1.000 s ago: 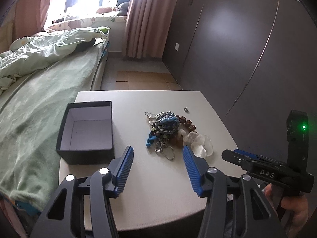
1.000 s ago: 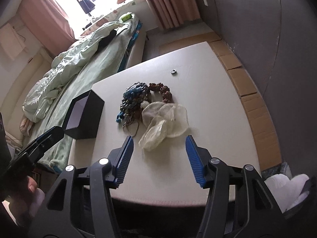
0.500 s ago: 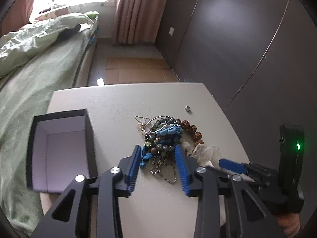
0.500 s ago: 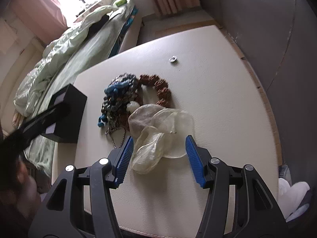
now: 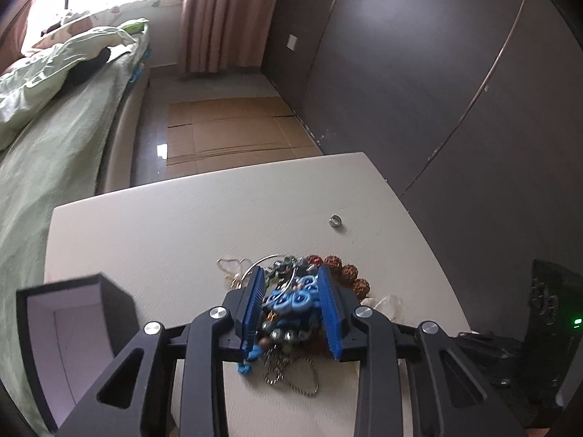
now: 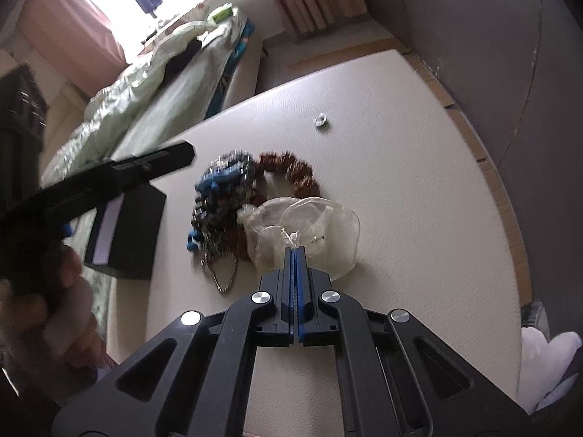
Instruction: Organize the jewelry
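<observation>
A tangled pile of jewelry lies mid-table: a blue beaded bracelet (image 5: 291, 300), dark beads, a brown seed-bead bracelet (image 6: 295, 171) and a ball chain (image 5: 291, 375). My left gripper (image 5: 291, 276) has its blue pads closed around the blue bracelet and the beads beside it. My right gripper (image 6: 295, 251) is shut on the edge of a sheer organza pouch (image 6: 320, 218) lying to the right of the pile. A small silver ring (image 6: 321, 121) lies apart, farther back; it also shows in the left wrist view (image 5: 335, 220).
An open black box (image 5: 73, 331) with a pale lining stands at the table's left, also in the right wrist view (image 6: 124, 233). A bed with green bedding (image 5: 43, 116) runs along the left. A dark wardrobe wall (image 5: 455, 73) is to the right. Cardboard covers the floor beyond.
Both grippers moved forward and down onto the table. The left one narrowed around the blue bracelet. The right one closed fully on the pouch's edge.
</observation>
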Motion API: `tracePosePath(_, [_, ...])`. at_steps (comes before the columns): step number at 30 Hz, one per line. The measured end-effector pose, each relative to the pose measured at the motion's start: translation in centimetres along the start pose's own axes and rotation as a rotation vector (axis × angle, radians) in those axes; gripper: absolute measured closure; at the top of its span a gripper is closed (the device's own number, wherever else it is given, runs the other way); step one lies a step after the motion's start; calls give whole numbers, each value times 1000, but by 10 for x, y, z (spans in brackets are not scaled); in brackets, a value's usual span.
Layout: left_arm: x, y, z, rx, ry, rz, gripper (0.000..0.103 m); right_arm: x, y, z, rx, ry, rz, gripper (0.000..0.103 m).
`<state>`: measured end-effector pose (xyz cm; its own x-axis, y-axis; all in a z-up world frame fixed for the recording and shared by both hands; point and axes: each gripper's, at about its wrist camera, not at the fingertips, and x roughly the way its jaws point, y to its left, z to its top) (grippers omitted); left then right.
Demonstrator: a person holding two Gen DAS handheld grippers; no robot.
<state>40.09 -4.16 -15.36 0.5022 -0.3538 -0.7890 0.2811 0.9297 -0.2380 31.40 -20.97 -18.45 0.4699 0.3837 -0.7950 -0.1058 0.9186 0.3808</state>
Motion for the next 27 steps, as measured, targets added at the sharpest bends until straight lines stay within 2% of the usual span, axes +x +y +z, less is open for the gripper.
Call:
tracePosePath(9, [35,-5,10,7,72,-3,77,-27,-28,11,104,-123,-17,100])
tracePosePath(11, [41,-6,9,7,91,-4,86,-31,-31,13,124,-144,-10,100])
tracePosePath(13, [46,-6,6,1,107,-3,88,-34,-33,14,136,-155,3,100])
tracePosePath(14, [45,-7,6,6,103,8,100,-34,-33,14,137,-159,9,100])
tracePosePath(21, [18,-1,12,-13,50,4,102,-44,-29,17,129,-209,39,100])
tracePosePath(27, [-29,-1,22,-17,-16,-10,102,-54,-24,19,141,-259,109,100])
